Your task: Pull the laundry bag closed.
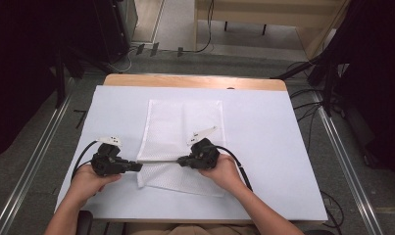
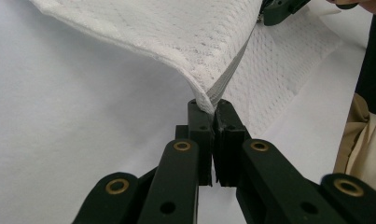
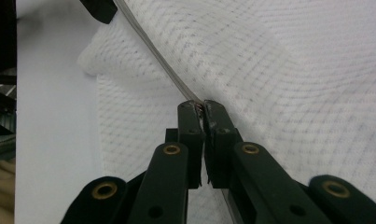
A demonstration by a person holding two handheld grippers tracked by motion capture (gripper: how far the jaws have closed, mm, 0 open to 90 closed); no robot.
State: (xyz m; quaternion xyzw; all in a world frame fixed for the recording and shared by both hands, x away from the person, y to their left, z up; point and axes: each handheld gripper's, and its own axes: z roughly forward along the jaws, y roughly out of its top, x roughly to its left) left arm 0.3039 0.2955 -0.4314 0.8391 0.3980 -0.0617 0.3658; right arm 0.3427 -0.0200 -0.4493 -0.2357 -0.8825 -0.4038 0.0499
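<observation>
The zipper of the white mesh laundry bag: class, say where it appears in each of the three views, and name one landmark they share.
High view: the zipper runs level between the left gripper and the right gripper.
Left gripper view: it climbs from the shut jaws toward the upper right.
Right gripper view: it runs from the jaws to the upper left.
Shared landmark: the white mesh laundry bag.

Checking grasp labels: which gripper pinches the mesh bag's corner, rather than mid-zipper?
The left gripper: its fingers clamp the mesh bag at the corner where the zipper ends; the right gripper grips partway along.
</observation>
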